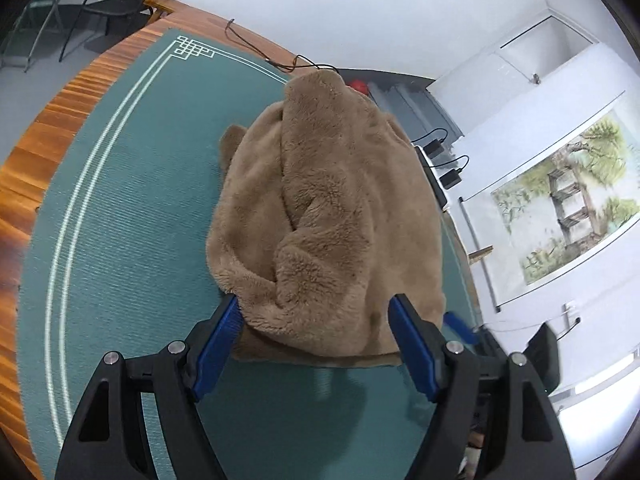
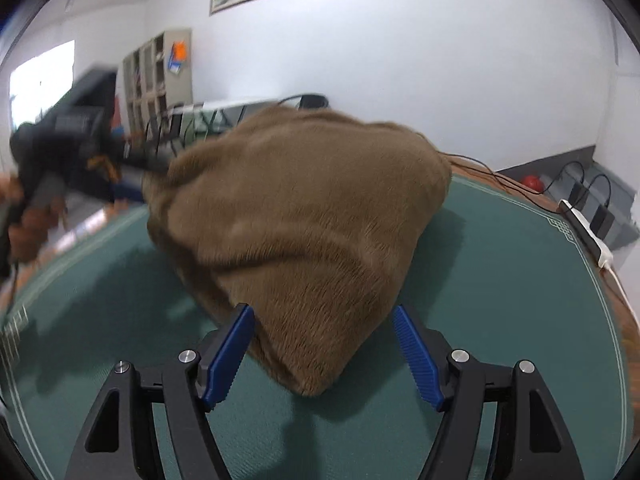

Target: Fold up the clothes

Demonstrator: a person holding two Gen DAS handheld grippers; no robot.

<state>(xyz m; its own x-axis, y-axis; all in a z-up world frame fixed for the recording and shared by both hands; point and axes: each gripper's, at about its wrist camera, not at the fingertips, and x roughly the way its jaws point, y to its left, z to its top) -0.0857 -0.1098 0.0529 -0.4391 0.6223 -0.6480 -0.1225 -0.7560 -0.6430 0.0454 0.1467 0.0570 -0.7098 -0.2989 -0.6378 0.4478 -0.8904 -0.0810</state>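
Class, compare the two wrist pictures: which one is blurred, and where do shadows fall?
Left wrist view: sharp, fluffy brown fleece garment crisp, soft shadow on the green mat by its near edge. Right wrist view: motion-blurred, worst at the left edge; shadows beside the garment.

White walls enclose the room. A framed landscape painting hangs on one. A black metal chair stands beyond the wooden bench with its green mat. Pale cubby shelves stand beside a bright window.
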